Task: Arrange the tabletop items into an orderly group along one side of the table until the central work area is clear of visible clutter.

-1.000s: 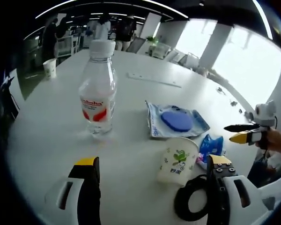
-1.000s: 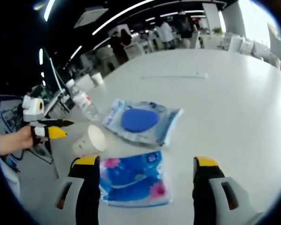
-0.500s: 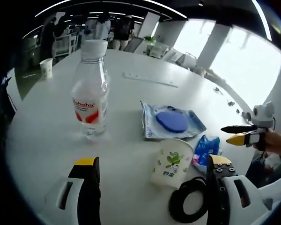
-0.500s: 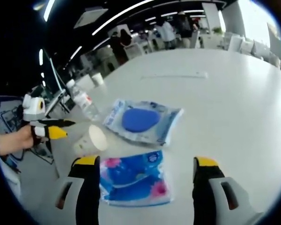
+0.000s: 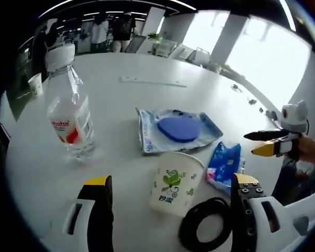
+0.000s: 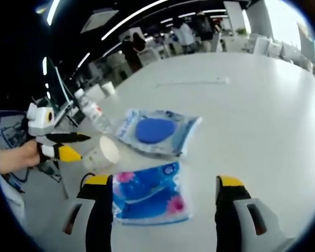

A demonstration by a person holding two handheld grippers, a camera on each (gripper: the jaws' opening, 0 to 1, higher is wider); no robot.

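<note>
A clear water bottle (image 5: pixel 68 113) with a white cap and red label stands upright at the left. A white paper cup (image 5: pixel 176 184) with a green print sits just ahead of my open left gripper (image 5: pixel 171 180), between its jaws' line. A black ring (image 5: pixel 207 231) lies by the right jaw. Behind the cup lie a pale packet with a round blue pad (image 5: pixel 176 128) and a blue tissue pack (image 5: pixel 223 163). My right gripper (image 6: pixel 163 180) stands open over the tissue pack (image 6: pixel 149 194). The pad packet (image 6: pixel 157 131), cup (image 6: pixel 101 153) and bottle (image 6: pixel 94 115) lie beyond it.
The white table (image 6: pixel 262 115) stretches far back. A thin white strip (image 5: pixel 152 81) lies on it, and a second paper cup (image 5: pixel 35 83) stands at its far edge. People and chairs stand in the room behind. A hand holds the left gripper (image 6: pixel 58 146).
The left gripper's camera has swung right and nearer the cup, so the bottle sits further left in its picture. In the right gripper view the left gripper has edged toward the cup.
</note>
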